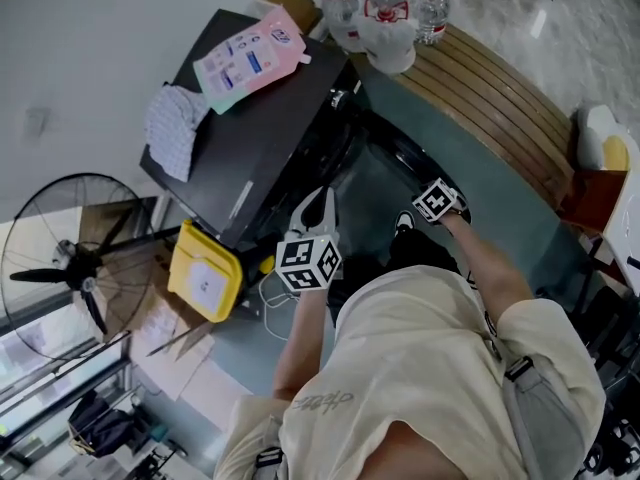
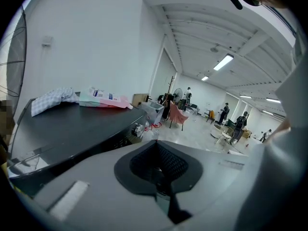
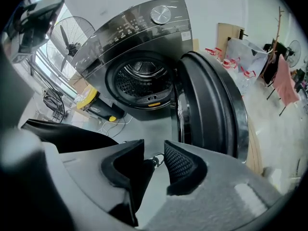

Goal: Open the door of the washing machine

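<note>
The dark washing machine (image 1: 250, 138) stands at the upper left of the head view. Its round door (image 1: 415, 163) is swung out to the right. In the right gripper view the door (image 3: 211, 105) stands wide open beside the bare drum (image 3: 142, 83). My right gripper (image 3: 154, 153) is open with nothing between its jaws, and hangs in front of the door's edge (image 1: 408, 223). My left gripper (image 1: 318, 206) is near the machine's front corner. It looks across the machine's top (image 2: 72, 124), and its pads meet, so it (image 2: 159, 170) is shut and empty.
A detergent pouch (image 1: 250, 58) and a checked cloth (image 1: 175, 128) lie on the machine. A yellow container (image 1: 205, 273) and cables sit on the floor at its left, with a standing fan (image 1: 75, 258) beyond. Water bottles (image 1: 385, 13) and a curved wooden bench (image 1: 500, 98) stand behind the door.
</note>
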The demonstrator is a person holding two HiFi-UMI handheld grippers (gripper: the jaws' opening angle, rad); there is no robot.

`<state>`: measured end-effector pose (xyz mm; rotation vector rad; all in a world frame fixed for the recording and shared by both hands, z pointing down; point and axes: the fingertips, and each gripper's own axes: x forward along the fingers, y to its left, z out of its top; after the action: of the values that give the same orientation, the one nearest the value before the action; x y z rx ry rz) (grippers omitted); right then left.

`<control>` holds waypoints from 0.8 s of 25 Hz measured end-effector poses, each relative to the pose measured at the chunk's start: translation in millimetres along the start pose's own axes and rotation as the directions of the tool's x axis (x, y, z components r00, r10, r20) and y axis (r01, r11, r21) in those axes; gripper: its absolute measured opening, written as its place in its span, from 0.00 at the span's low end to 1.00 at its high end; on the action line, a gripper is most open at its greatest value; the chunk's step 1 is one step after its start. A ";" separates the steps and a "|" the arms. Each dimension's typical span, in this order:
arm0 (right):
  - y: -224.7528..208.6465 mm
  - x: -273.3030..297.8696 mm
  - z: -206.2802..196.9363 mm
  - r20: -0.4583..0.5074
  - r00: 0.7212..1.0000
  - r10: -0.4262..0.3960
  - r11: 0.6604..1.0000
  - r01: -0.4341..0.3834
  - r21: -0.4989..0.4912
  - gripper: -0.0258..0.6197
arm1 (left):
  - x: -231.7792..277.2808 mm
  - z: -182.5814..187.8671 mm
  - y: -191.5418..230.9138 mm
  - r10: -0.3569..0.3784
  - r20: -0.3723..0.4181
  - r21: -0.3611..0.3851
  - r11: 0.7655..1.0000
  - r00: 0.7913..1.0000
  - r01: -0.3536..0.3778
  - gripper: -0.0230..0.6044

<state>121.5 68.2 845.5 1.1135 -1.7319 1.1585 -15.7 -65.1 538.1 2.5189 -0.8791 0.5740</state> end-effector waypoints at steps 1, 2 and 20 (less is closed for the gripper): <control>-4.7 -1.1 -0.2 -0.004 1.000 -0.004 1.000 0.004 -0.006 0.24 | 3.9 1.3 -1.2 -0.002 -0.004 0.002 1.000 1.000 0.002 0.07; -9.3 -2.3 -0.4 -0.009 1.000 -0.008 1.000 0.008 -0.008 0.24 | 7.5 2.4 -2.2 -0.005 -0.008 0.003 1.000 1.000 0.006 0.07; -71.0 -13.0 16.8 -0.079 0.990 -0.115 0.978 0.127 0.166 0.28 | 78.6 41.6 17.9 -0.188 -0.048 0.044 0.981 0.981 0.190 0.07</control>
<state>190.2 40.8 848.8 1.2477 -1.5129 1.2722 38.9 -136.9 547.2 2.5866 -0.6076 0.5915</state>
